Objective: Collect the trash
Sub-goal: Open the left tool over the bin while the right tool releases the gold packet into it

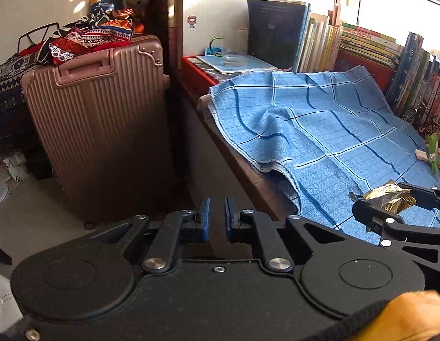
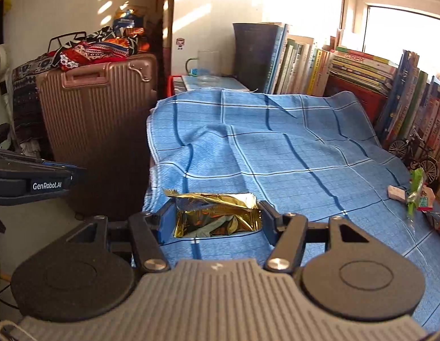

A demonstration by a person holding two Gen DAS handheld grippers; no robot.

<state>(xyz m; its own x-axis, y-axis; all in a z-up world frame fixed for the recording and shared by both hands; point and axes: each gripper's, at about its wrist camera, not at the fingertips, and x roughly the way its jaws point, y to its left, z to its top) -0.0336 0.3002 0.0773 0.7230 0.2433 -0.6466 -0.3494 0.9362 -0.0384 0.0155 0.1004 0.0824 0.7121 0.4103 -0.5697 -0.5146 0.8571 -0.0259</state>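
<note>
right wrist view only: right fingers (image 2: 217,216) clamp gold wrapper (image 2: 217,213); left fingers (image 1: 217,213) together, empty.

Both wrist views look down over the blue cloth (image 1: 319,130), sharing suitcase (image 2: 98,119) and books (image 2: 347,68)

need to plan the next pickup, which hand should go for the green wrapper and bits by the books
Left. The right gripper is clamped on the gold wrapper, while the left gripper is shut and empty. The green wrapper lies on the blue cloth toward the right, so it's a cross-reach.
</note>
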